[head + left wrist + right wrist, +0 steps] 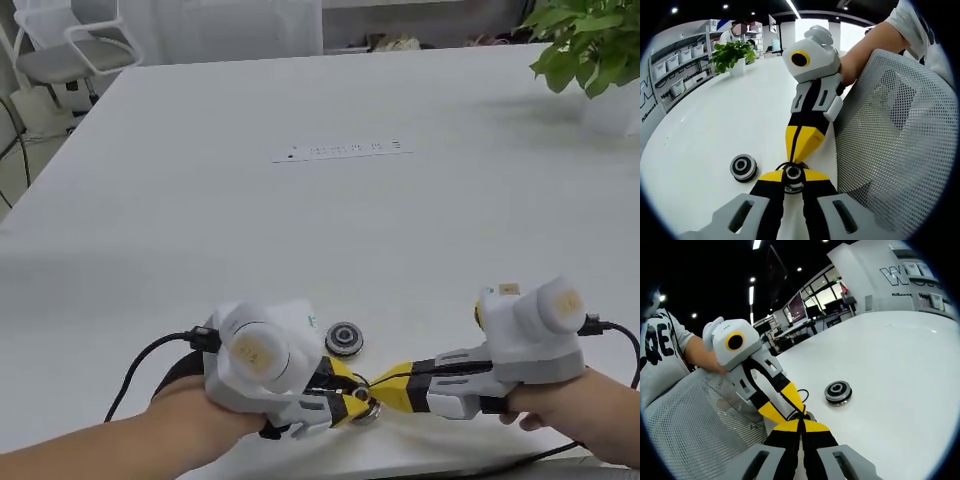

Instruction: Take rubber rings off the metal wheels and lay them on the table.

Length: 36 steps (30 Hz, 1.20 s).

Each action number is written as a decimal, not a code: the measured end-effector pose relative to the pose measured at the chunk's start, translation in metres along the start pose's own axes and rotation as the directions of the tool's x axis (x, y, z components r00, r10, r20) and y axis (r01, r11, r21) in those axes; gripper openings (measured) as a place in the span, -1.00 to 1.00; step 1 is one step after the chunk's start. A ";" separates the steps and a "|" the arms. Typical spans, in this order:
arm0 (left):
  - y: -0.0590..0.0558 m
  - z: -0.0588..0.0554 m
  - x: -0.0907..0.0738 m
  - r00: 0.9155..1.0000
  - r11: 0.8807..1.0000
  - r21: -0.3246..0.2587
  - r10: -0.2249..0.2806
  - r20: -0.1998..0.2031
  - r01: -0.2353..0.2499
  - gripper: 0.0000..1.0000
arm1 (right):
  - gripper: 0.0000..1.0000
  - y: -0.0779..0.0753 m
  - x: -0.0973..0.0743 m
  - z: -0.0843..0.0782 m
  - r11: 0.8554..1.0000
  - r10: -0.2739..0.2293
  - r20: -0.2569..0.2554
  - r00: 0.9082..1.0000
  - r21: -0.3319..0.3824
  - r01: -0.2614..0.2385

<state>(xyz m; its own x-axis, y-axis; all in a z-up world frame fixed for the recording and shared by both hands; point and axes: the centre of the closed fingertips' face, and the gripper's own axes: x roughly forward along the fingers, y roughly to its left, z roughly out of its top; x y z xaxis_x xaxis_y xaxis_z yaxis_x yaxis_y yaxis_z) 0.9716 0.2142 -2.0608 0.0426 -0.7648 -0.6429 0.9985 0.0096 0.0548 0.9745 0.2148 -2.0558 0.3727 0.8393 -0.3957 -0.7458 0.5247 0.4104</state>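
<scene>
Early days I'd say: left gripper [792, 179] has its jaws clamped on one metal wheel [793, 174] at the tabletop's [300, 230] near edge, right gripper [801, 424] jaws pinch its rubber ring [782, 165] mid-peel, and the second wheel [344, 338] nearby looks untouched.

A big white table [300, 220] spreads out. A flat plug strip [342, 151] sits in it at 12 o'clock. A green plant [590, 45] stands at 2 o'clock, a white chair [75, 45] at 10 o'clock. In the left gripper view a grey net chair [895, 140] is at 3 o'clock, shelves with boxes [677, 62] at 9 o'clock. Ceiling lights [674, 10] shine overhead.
</scene>
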 end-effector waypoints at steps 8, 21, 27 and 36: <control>-0.002 0.005 -0.006 1.000 1.000 -0.003 -0.015 0.009 0.015 -0.75 | -1.00 0.000 -0.002 0.003 1.000 0.000 0.009 1.000 0.004 0.000; -0.010 0.020 -0.031 0.998 0.998 -0.028 -0.053 0.045 0.055 -0.51 | -1.00 0.006 -0.004 0.008 1.000 0.019 0.013 1.000 -0.003 -0.019; -0.004 0.025 -0.049 0.997 0.998 -0.041 -0.035 0.072 0.038 -0.41 | -1.00 0.006 -0.006 0.012 1.000 0.020 0.019 1.000 -0.006 -0.020; 0.000 0.029 -0.076 0.994 0.997 -0.073 0.002 0.110 0.006 -0.23 | -1.00 0.011 -0.007 0.017 0.999 0.037 0.014 0.999 -0.015 -0.037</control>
<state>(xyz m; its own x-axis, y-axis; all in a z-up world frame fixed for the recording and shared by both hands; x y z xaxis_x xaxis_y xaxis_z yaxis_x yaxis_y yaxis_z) 0.9674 0.2534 -1.9895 0.0403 -0.8310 -0.5548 0.9986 0.0521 -0.0054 0.9726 0.2174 -2.0349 0.3526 0.8603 -0.3682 -0.7671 0.4911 0.4127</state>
